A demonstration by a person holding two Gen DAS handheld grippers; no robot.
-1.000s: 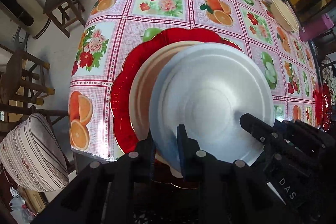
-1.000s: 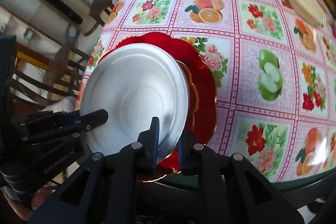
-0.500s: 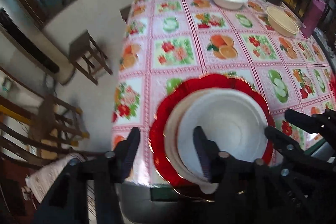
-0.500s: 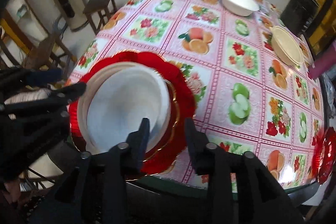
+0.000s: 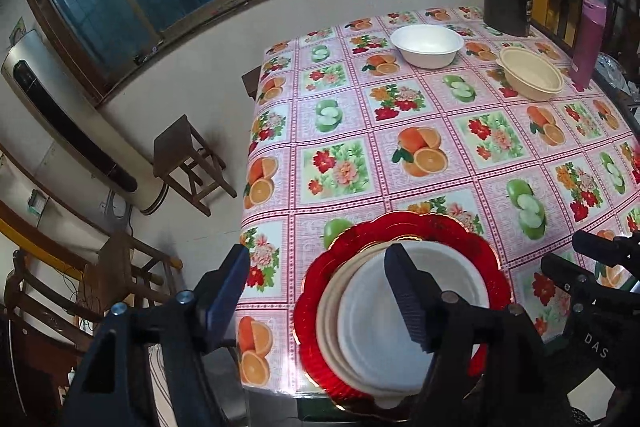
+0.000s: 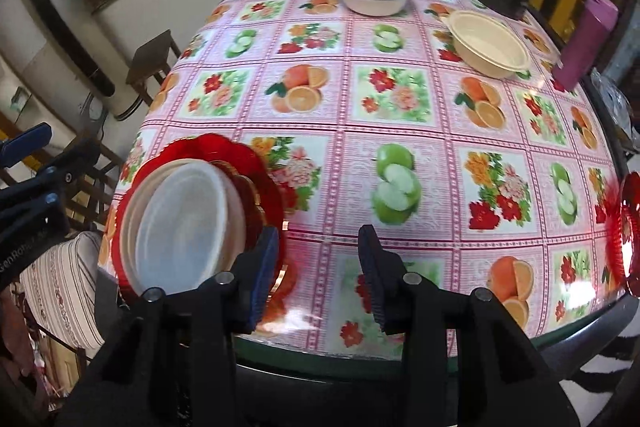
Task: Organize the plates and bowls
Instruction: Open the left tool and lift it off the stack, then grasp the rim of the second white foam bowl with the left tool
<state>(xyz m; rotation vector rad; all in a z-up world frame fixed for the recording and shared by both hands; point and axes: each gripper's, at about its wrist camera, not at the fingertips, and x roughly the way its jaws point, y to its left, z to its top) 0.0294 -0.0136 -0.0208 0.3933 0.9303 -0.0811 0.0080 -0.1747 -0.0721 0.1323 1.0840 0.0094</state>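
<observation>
At the near left corner of the tabletop point(image 5: 460, 131) your stack sits: a white plate point(image 5: 384, 331) on a cream plate point(image 5: 326, 315), both on a scalloped red plate point(image 5: 424, 227) whose rim hangs over the table's near edge. Your left gripper point(image 5: 320, 291) stands above the stack with its jaws wide; they have just been opening and hold nothing, one finger point(image 5: 408, 299) over the white plate, the other point(image 5: 224, 291) out past the table's left edge. Your right gripper point(image 6: 318, 267) is just right of the stack, jaws moderately apart, also just opened and empty, with only the fruit-print tablecloth point(image 6: 392, 115) showing between them. Toward the far edge rests a white bowl point(image 5: 427, 45); a cream bowl point(image 5: 530, 73) stands nearer the far right corner, just beside a purple bottle point(image 5: 587, 41). Another red plate point(image 6: 628, 231) peeks in at the right edge.
</observation>
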